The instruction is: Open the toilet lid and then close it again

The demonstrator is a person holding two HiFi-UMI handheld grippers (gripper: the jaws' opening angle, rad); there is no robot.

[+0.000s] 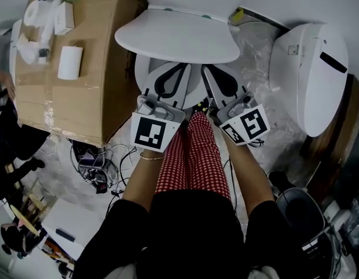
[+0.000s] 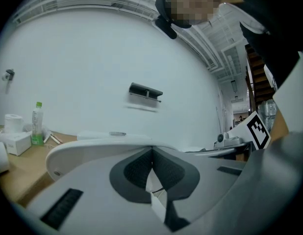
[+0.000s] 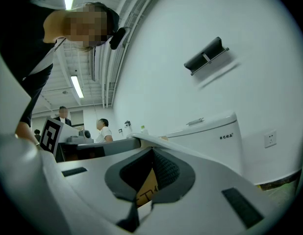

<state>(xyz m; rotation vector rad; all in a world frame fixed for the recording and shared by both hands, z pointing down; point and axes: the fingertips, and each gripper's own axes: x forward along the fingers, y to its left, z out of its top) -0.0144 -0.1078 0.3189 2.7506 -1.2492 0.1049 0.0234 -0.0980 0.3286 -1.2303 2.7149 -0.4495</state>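
A plain white wall [image 2: 83,53] backs the scene, and the floor [image 1: 258,57] is covered in crinkled clear plastic sheeting. Left of the toilet stands a brown cardboard box [image 1: 101,57], taped along its edge, with a green-capped bottle [image 2: 37,124] and a paper roll [image 2: 13,123] on top. The toilet lid [image 1: 176,36] is a smooth, glossy white oval of hard plastic, set in front of the boxy white tank [image 3: 210,136]. Its front edge juts out over the seat below.

Both grippers are matte grey with dark, ribbed rubber pads. The left gripper [image 1: 180,67] has its jaws pinched together at the tips with nothing between them, and the tips are tucked under the lid's front edge. The right gripper [image 1: 207,68] is closed in the same way, just beside it under the same edge. Red checked trousers [image 1: 194,156] show below.
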